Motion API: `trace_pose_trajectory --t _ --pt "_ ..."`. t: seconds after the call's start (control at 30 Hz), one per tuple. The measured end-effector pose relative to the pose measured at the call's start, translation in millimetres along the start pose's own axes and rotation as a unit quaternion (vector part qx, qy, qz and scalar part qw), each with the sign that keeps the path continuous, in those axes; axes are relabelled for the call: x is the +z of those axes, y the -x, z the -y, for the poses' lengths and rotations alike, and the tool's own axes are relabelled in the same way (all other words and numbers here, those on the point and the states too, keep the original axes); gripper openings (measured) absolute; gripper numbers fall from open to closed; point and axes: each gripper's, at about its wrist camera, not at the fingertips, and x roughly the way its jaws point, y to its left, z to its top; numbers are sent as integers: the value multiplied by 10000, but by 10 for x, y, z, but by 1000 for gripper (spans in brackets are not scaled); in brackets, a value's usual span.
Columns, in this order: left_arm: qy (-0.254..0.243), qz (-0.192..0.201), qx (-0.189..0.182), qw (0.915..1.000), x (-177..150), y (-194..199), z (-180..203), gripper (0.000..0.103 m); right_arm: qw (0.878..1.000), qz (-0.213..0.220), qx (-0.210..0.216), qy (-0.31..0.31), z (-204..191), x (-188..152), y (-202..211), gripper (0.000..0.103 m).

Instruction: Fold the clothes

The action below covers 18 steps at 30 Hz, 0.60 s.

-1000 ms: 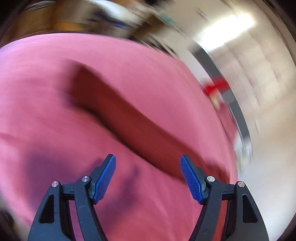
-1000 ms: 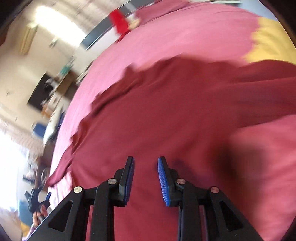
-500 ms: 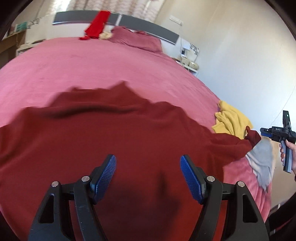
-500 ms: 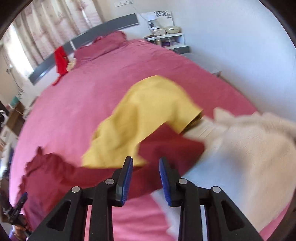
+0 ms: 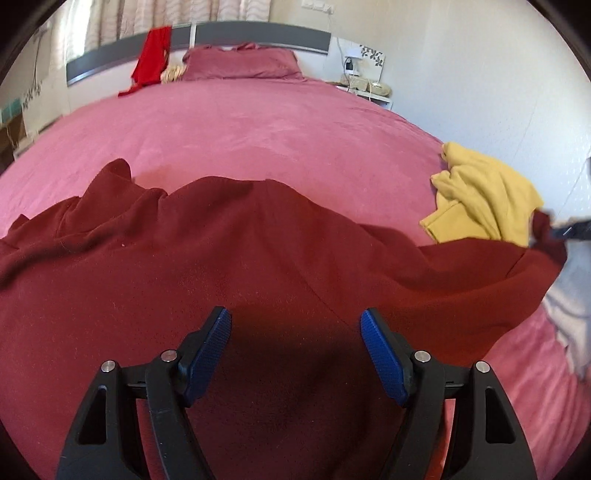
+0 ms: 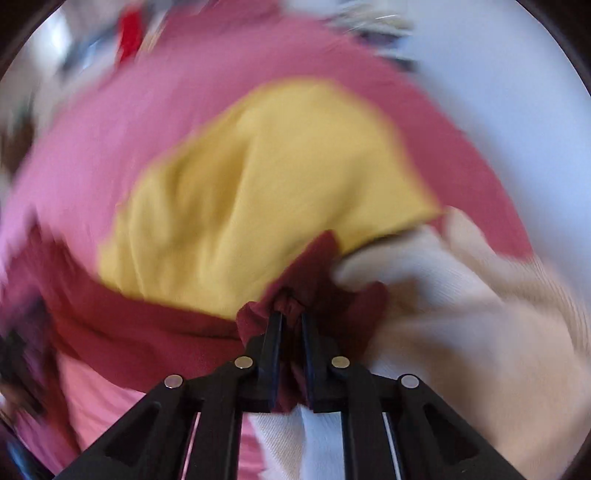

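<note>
Dark red garment (image 5: 229, 266) lies spread across the near part of the bed (image 5: 258, 125), rumpled along its far edge, one end drawn out in a strip toward the right edge of the left wrist view.

Left gripper (image 5: 295, 325) hangs over the middle of the garment, jaws wide apart and just widened further; nothing pinched between them. Its blue pads (image 5: 384, 354) show clear of the cloth, a shadow on the fabric beneath.

Right gripper (image 6: 291, 319) has just closed its jaws on the garment's end (image 6: 295, 291); bunched red cloth sits between the fingers and puffs out above and beside the tips. Right wrist view is motion-blurred. In the left wrist view that gripper (image 5: 569, 230) is only a dark blur at the far right, at the tip of the red strip.

Yellow garment (image 6: 266, 192) lies crumpled just past the pinched end, near the bed's right edge; the red strip runs along its near side, touching it. White cloth (image 6: 461, 314) lies just right of the pinched end, under the right gripper.

At the far end of the bed: pillow (image 5: 240, 64), grey headboard (image 5: 266, 35) with a bright red cloth (image 5: 151, 55) draped over it.
</note>
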Motion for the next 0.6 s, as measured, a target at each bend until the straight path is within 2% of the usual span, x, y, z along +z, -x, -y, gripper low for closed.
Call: trace_pose_trajectory --t 0.1,0.13,0.2,0.27,0.33,0.4,0.5,0.6 --pt "-69 45 -66 9999 -39 -8 -4 83 9995 -61 308 -79 161 -162 241 21" --pt "-79 52 -121 9999 -45 -9 -14 84 9993 -58 368 -85 199 -179 293 21" --pt "-42 99 -180 9998 -61 -1 -31 84 9988 210 418 -143 284 -131 430 27" --pt "-14 124 -213 9997 -75 -1 -43 84 9987 289 402 -110 363 -51 508 29" --pt "-36 114 -186 9998 -80 -7 -35 84 9996 31 263 -101 391 36 392 29" --pt "-63 112 -153 9998 -85 -13 -25 84 9990 -258 314 -190 395 108 223 29" --pt "-57 108 -157 9998 -84 -18 -12 84 9972 -488 268 -492 430 166 1 29" --pt "-45 99 -168 9998 -80 -24 -11 84 9916 -674 521 -971 493 184 -206 29"
